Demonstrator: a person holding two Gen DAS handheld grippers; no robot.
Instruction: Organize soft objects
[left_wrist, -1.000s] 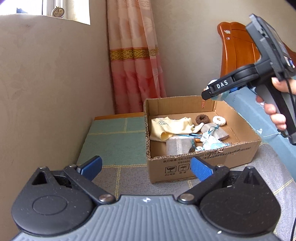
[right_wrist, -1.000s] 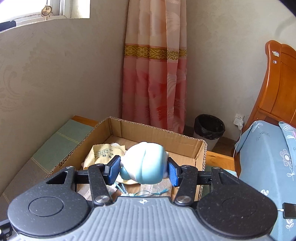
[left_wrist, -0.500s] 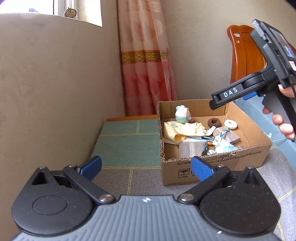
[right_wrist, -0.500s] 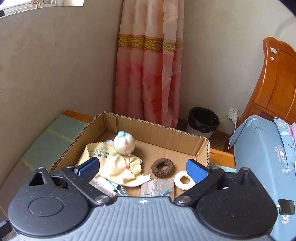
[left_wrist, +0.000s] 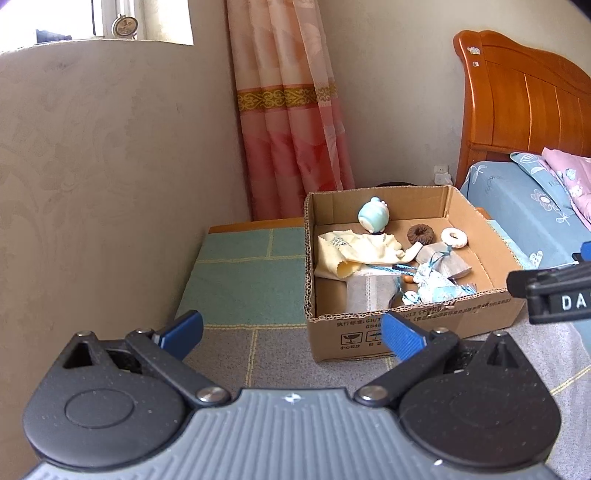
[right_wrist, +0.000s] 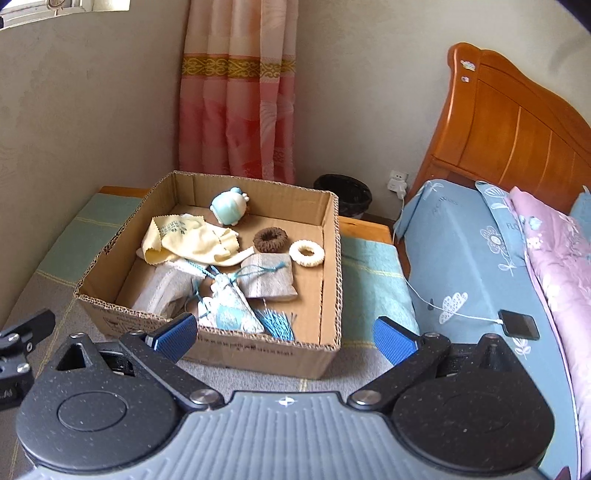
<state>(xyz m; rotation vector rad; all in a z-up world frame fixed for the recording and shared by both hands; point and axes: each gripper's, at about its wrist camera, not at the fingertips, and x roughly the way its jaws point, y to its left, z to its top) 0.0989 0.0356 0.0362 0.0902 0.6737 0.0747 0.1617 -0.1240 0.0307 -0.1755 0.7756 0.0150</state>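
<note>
An open cardboard box (left_wrist: 413, 328) (right_wrist: 258, 354) stands on a grey and green mat. In it lie a pale blue plush toy (left_wrist: 373, 219) (right_wrist: 229, 209) at the back, a yellow cloth (left_wrist: 356, 251) (right_wrist: 184, 242), a brown scrunchie (right_wrist: 270, 239), a white scrunchie (right_wrist: 306, 253), grey pouches (right_wrist: 267, 280) and a blue tasselled sachet (right_wrist: 231, 314). My left gripper (left_wrist: 291, 332) is open and empty, in front of the box. My right gripper (right_wrist: 284, 334) is open and empty, at the box's near edge; its body shows at the right of the left wrist view (left_wrist: 550, 291).
A bed with a wooden headboard (right_wrist: 517, 140), blue sheet and pink quilt (right_wrist: 554, 251) lies to the right, with a phone on a cable (right_wrist: 517, 324). A black bin (right_wrist: 343, 197) and pink curtain (right_wrist: 236, 88) stand behind the box. A wall is at the left.
My right gripper opened and let the blue plush toy drop into the back of the box, then drew back and down. My left gripper shifted a little.
</note>
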